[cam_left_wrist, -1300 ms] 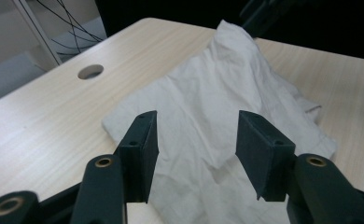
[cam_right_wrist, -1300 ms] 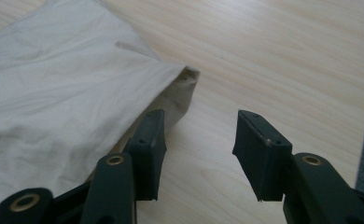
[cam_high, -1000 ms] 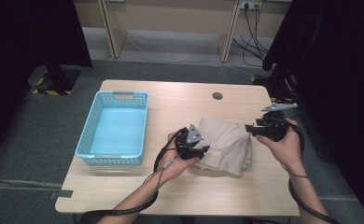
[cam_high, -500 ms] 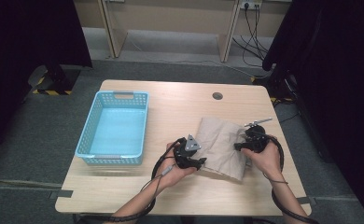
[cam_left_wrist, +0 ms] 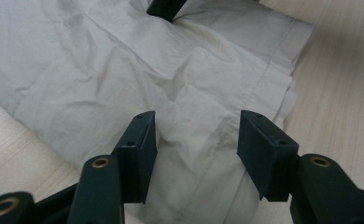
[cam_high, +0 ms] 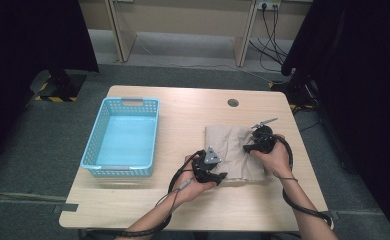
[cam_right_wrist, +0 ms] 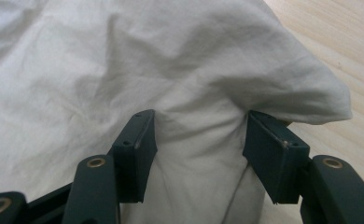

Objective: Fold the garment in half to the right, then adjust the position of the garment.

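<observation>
Both hands have come down onto the cloth (cam_high: 235, 152) since the earlier frames; the right hand-held gripper (cam_high: 250, 147), up off the desk (cam_high: 183, 107) at the cloth's far right a second ago, now sits low on its right part, and its jaws have just closed a little. Left hand-held gripper (cam_high: 222, 176) has barely shifted, at the near left edge.

Cloth: beige, folded, rumpled, right-centre of the desk, well apart from the blue basket (cam_high: 98, 145) on the left. Its long axis runs roughly away from the person.

Left hand-held gripper (cam_left_wrist: 194, 140): jaws about half open, straddling a seamed fold at the near corner; pads beside the fabric, no pinch visible. Right hand-held gripper (cam_right_wrist: 199, 135): jaws also part open, a raised hump of cloth (cam_right_wrist: 180, 70) between them, bulging over the pads; looks loosely bracketed, not squeezed.

Key relation: cloth lies straight ahead of and under both grippers, each already over its own edge, left on the near-left corner, right on the right side. Neither is nearer, both are on it. Likely next: close both on the fabric, then lift or fold.
</observation>
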Demonstrator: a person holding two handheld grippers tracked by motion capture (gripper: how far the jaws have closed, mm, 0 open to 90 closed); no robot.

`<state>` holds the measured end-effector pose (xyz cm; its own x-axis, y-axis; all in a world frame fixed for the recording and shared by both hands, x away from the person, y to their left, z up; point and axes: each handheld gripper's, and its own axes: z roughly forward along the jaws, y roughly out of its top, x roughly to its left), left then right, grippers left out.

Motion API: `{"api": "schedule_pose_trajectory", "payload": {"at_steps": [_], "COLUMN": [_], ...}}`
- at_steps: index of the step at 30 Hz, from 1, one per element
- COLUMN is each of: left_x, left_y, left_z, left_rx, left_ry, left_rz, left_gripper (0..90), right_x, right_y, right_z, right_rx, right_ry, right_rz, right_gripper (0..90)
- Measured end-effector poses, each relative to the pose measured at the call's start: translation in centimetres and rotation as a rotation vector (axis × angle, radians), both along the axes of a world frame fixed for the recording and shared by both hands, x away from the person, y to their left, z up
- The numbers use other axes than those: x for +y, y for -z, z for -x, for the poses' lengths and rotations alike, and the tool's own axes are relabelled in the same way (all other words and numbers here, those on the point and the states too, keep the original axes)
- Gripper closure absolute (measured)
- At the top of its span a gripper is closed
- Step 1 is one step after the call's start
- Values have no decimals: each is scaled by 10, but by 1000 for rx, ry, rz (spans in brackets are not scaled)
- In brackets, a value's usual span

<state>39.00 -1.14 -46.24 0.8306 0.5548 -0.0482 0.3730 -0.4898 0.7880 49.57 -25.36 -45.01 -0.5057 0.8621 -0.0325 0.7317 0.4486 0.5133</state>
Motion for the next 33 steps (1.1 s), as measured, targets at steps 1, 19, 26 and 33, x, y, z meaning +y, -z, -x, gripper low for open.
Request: {"api": "schedule_pose_trajectory", "payload": {"at_steps": [1, 19, 26, 33], "left_x": [1, 12, 21, 24], "left_y": [0, -14, -20, -23], "left_z": [0, 3, 9, 8], "left_rx": [-1, -58, -85, -106], "left_ry": [-1, -11, -23, -31], "left_rz": [0, 85, 128, 128], "left_gripper": [469, 215, 212, 210], "right_x": [0, -21, -36, -46], "right_y": [0, -40, -45, -51], "right_z": [0, 29, 44, 49], "right_rx": [2, -116, -155, -177], "right_ry": [8, 75, 106, 130], "right_rz": [-6, -188, -213, -226], "right_gripper": [441, 346, 343, 338]}}
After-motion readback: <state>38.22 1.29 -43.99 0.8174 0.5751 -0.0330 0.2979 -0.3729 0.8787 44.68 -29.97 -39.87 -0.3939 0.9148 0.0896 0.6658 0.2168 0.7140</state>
